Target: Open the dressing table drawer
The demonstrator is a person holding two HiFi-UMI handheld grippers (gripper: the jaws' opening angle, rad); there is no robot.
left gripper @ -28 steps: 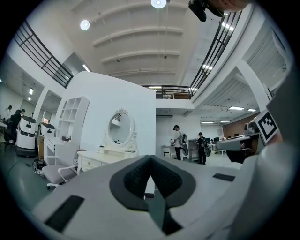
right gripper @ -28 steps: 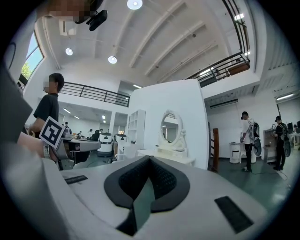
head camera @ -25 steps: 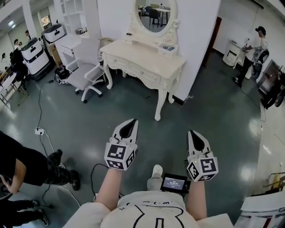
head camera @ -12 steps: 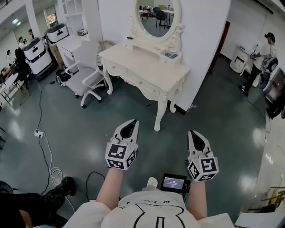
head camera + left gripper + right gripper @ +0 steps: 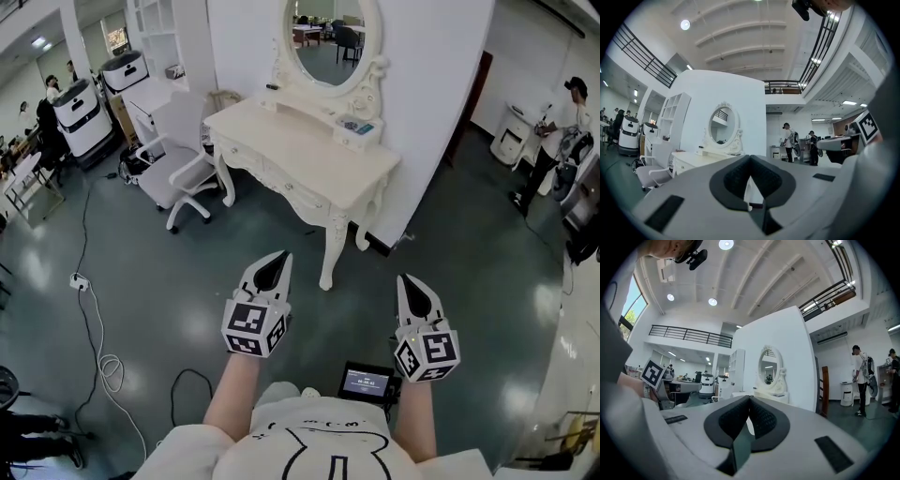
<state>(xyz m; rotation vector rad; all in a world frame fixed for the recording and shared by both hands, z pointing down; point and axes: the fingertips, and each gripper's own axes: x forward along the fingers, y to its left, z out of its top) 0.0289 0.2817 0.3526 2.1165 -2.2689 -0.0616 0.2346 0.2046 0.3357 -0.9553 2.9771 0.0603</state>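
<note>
Ref. landmark: table, cream w/ carved legs, on the grey-green floor, back edge against a white wall. A person stands well apart from the table, past its right end and beyond the wall. Chair: white swivel type, just beside the table's left end. Mirror: oval, upright on the table's rear edge. Drawer: in the table's front face, directly under the top; front sits flush, i.e. closed. L gripper: in front of the table, well apart from it, held approx. level, tips aimed at the table. Jaws together, pads meeting at the tips, nothing between them. R gripper: same side of the table, alongside the L unit and also well apart from the table. Jaws likewise closed at the tips, empty. Box: small, on the table top, right rear, next to the mirror base. Screen: at the wearer's waist, on the far side of the R gripper from the table.
</note>
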